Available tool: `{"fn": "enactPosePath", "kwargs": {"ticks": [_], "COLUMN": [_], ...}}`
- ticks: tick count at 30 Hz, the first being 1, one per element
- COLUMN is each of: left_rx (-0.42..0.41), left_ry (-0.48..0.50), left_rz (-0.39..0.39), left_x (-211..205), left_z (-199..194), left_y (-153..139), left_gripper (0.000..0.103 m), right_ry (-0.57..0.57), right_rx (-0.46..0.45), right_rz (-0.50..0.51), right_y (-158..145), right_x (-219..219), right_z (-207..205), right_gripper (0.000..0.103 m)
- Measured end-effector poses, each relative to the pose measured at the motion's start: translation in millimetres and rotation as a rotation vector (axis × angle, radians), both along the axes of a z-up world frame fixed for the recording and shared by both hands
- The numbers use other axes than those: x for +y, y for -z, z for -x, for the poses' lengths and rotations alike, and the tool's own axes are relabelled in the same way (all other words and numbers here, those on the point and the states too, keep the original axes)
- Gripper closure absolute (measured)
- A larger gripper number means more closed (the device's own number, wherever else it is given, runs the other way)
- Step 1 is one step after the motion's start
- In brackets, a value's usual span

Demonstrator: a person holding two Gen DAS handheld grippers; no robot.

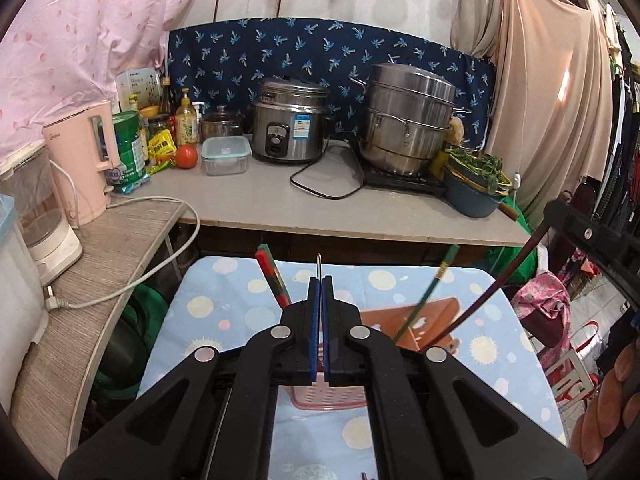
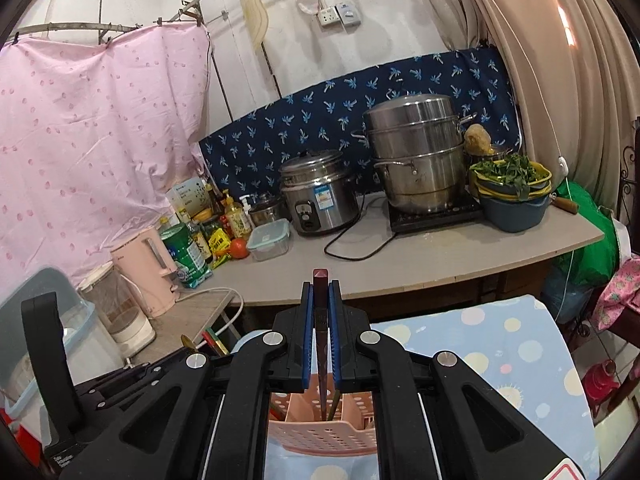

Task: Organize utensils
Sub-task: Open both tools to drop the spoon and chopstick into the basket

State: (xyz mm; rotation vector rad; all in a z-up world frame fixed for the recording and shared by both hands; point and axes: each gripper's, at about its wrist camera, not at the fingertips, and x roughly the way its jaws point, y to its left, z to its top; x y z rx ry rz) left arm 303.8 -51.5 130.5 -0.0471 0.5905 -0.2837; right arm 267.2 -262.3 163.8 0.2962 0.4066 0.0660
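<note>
Left wrist view: left hand-held gripper (image 1: 320,280) clamped shut on thin metal utensil handle (image 1: 319,266), loop end poking out past the blue pads. Pink perforated utensil basket (image 1: 328,398) right below, on cloud-print cloth (image 1: 224,320). Red-green chopsticks (image 1: 274,276) sticking up left of the jaws, green chopstick (image 1: 430,292) leaning up on the right. Dark chopstick (image 1: 492,288) slanting toward right hand-held gripper (image 1: 588,236) at frame edge.

Right wrist view: right hand-held gripper (image 2: 321,286) closed on dark maroon chopstick (image 2: 321,308), square butt end up, tip down inside the utensil basket (image 2: 320,432). Left hand-held gripper (image 2: 132,372) low left, partly blocking view.

Writing: rice cooker (image 1: 290,124) carries blue-white sticker, too small to read. Green bottle (image 1: 130,148) and yellow packet (image 1: 162,146) have print, unreadable. Pink kettle (image 1: 82,156) shows faint logo, illegible.

Around, on grey surface (image 1: 320,204): stacked steel steamer (image 1: 408,120) on induction hob, clear lidded container (image 1: 225,155), tomato (image 1: 186,156), blue basin of greens (image 1: 474,184), black cord looped between cooker and hob.
</note>
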Motion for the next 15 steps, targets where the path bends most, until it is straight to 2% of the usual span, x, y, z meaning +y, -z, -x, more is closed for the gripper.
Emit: {"fn": "enactPosePath", "kwargs": {"ticks": [4, 12, 15], "left_rx": [0.025, 0.038, 0.036], "left_ry": [0.006, -0.004, -0.009], "left_rz": [0.02, 0.019, 0.022], "left_x": [1.5, -0.2, 2.1], "left_z": [-5.4, -6.7, -4.1], "left_y": [5.5, 12.0, 10.7], "left_gripper": [0.102, 0.101, 0.096], "right_ry": [-0.005, -0.002, -0.005], "right_rx": [0.032, 0.041, 0.044], "right_rz": [0.0, 0.012, 0.008], "right_y": [12.6, 17.5, 17.8], "right_x": [1.5, 0.0, -2.0], "right_z": [-4.9, 4.7, 10.8], "right_gripper": [0.095, 0.091, 0.091]}}
